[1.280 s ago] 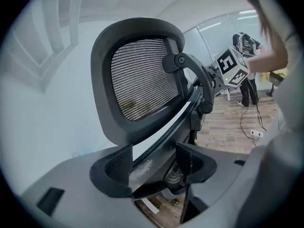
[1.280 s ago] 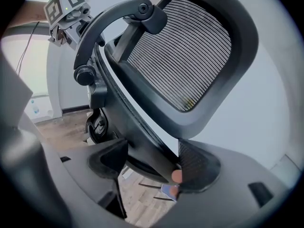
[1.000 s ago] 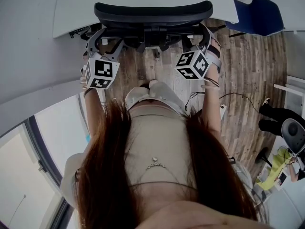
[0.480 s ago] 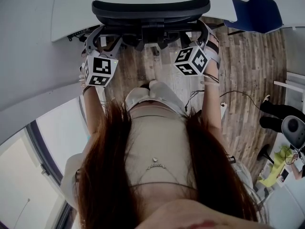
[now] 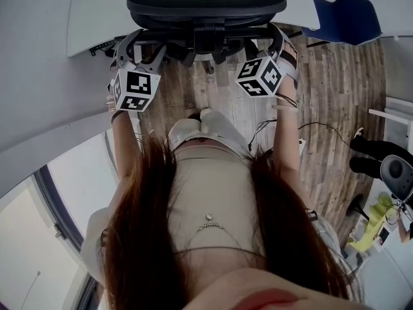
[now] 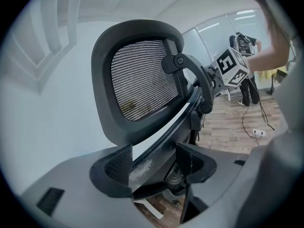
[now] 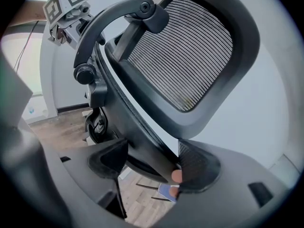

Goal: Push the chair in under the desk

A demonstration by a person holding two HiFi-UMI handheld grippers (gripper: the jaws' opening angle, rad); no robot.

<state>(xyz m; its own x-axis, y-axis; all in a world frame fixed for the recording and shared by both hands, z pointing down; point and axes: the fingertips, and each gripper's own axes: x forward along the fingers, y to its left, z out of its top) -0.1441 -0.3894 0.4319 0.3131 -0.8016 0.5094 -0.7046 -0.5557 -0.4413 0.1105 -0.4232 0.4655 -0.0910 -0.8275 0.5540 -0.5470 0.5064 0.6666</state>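
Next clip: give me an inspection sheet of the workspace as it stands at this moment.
Surface: white desk; wooden floor below.
Job's things: black mesh-backed chair, backrest at the desk's edge; seat hidden.
Clutter: nothing seen near the chair.
Grippers: left tongs and right tongs each clamp the chair's back frame, one per side.
Cables: dark cable loose on the floor, right of the person.
Surroundings: blue chair far right; another person's legs beyond.

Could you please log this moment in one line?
left gripper: shut on chair | right gripper: shut on chair | chair: at desk edge
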